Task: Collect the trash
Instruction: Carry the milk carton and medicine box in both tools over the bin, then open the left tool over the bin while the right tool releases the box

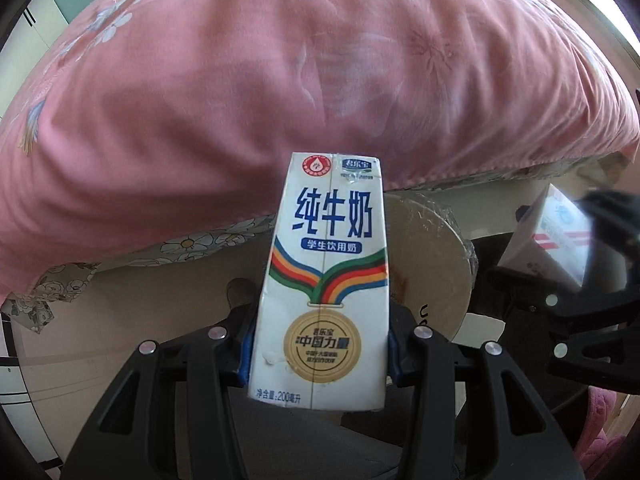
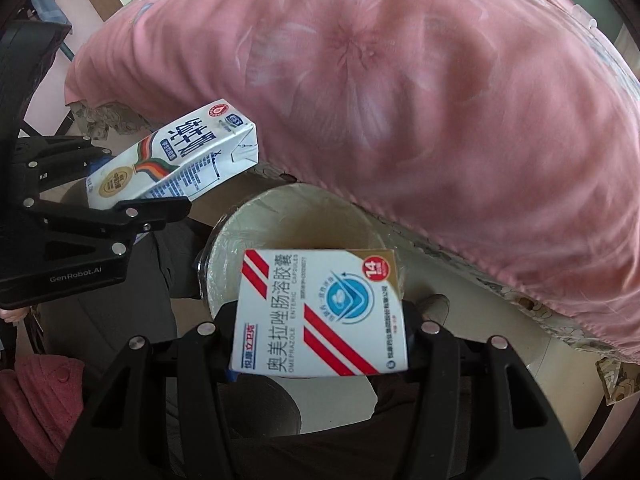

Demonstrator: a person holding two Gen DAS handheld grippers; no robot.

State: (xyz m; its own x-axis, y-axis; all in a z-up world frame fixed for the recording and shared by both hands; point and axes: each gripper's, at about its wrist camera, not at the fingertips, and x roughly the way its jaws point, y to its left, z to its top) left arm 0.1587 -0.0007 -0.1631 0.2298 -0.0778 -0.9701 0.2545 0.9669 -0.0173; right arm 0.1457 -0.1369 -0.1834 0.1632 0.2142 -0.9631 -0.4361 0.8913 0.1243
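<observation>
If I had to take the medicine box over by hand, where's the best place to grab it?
Take the medicine box by its far end, the one with the gold corner, pinching the two narrow side edges. That half sticks out clear beyond the right gripper, above the bin, so come from the bed side.

In the right wrist view we are seeing the medicine box (image 2: 320, 312) lying before the bin (image 2: 288, 216) at lower centre, the milk carton (image 2: 180, 156) upper left, the quilt (image 2: 400, 80) behind.

Glossy paperboard milk carton (image 1: 324, 280); smooth cardboard medicine box (image 2: 320, 312); soft pink cloth quilt (image 1: 280, 80)
</observation>
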